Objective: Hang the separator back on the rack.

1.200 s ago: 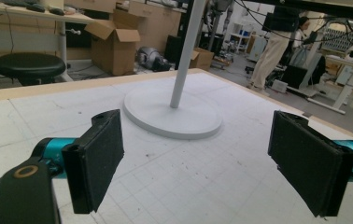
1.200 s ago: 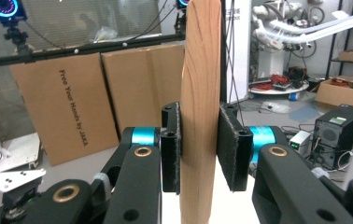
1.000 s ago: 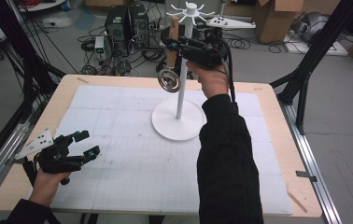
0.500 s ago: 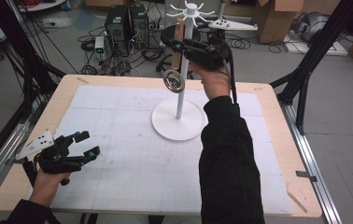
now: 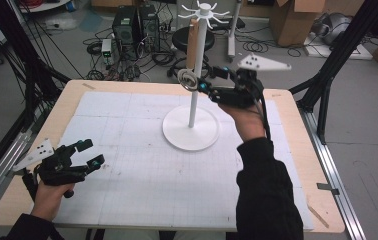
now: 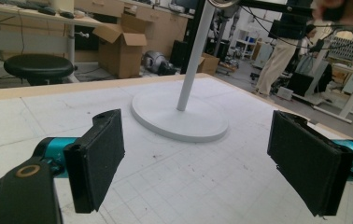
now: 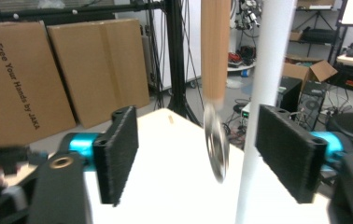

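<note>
Holding my right hand-held gripper (image 5: 204, 82) open around a round metal disc (image 5: 187, 79) beside the white stand (image 5: 192, 131); left hand-held gripper (image 5: 90, 152) open above the gridded surface (image 5: 142, 170).

The stand (image 5: 191, 131) looks like smooth matt white plastic, the table (image 5: 287, 102) has a pale wood rim. Hanging at the pole's ten o'clock, the strap (image 7: 215, 46) looks tan and matt, its disc (image 7: 215, 147) shiny metal.

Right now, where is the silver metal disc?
In the high view the metal disc hangs in the air on a tan strap from the white stand, just left of its pole, near the open right gripper.
</note>
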The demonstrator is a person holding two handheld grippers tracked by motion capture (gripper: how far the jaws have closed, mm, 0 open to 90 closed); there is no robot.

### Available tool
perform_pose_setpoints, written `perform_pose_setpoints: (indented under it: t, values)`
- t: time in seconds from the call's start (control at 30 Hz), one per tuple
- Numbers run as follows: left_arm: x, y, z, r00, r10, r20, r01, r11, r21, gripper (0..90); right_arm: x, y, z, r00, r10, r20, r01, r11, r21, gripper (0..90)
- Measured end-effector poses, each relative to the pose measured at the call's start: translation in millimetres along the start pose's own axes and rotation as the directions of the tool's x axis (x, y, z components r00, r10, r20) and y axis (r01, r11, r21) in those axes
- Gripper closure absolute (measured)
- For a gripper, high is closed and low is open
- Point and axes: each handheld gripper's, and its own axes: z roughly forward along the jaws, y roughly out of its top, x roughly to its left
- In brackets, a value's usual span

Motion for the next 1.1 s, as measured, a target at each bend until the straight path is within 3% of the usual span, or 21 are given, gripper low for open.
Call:
perform_pose_setpoints:
  t: [0.1, 0.2, 0.33, 0.57, 0.83, 1.1]
  values:
    - [0.8, -0.9, -0.2, 1.0000, -0.005, -0.002, 0.005, 0.9998, -0.021, 17.3, 4.1, -28.7, -16.3, 0.9993, -0.016, 0.035, 0.015, 1.000, 0.025, 20.1]
    - [0.7, -1.4, -1.1, 0.9999, 0.003, -0.013, -0.004, 0.9995, -0.030, 17.1, 5.1, -59.7, -32.7, 0.9967, -0.032, 0.074, 0.029, 0.998, 0.047, 20.0]
    - [0.0, -1.5, -1.5, 0.9997, 0.004, -0.024, -0.005, 0.9994, -0.033, 16.6, 5.6, -110.7, -60.3, 0.9925, -0.014, 0.121, 0.003, 0.996, 0.090, 18.1]
    - [-1.7, -1.6, -1.6, 0.9995, 0.006, -0.032, -0.008, 0.9990, -0.045, 16.3, 16.4, -163.0, -105.1, 0.9867, 0.003, 0.162, -0.017, 0.996, 0.083, 17.9]
    - [-4.3, -1.4, -3.3, 0.9991, 0.006, -0.042, -0.009, 0.9980, -0.063, 16.4, 17.5, -183.6, -134.3, 0.9800, 0.025, 0.197, -0.039, 0.997, 0.065, 17.9]
    - [-5.5, -2.5, -1.4, 0.9992, 0.015, -0.036, -0.017, 0.9989, -0.044, 16.5, 14.7, -188.1, -136.2, 0.9766, 0.034, 0.212, -0.047, 0.997, 0.057, 17.9]
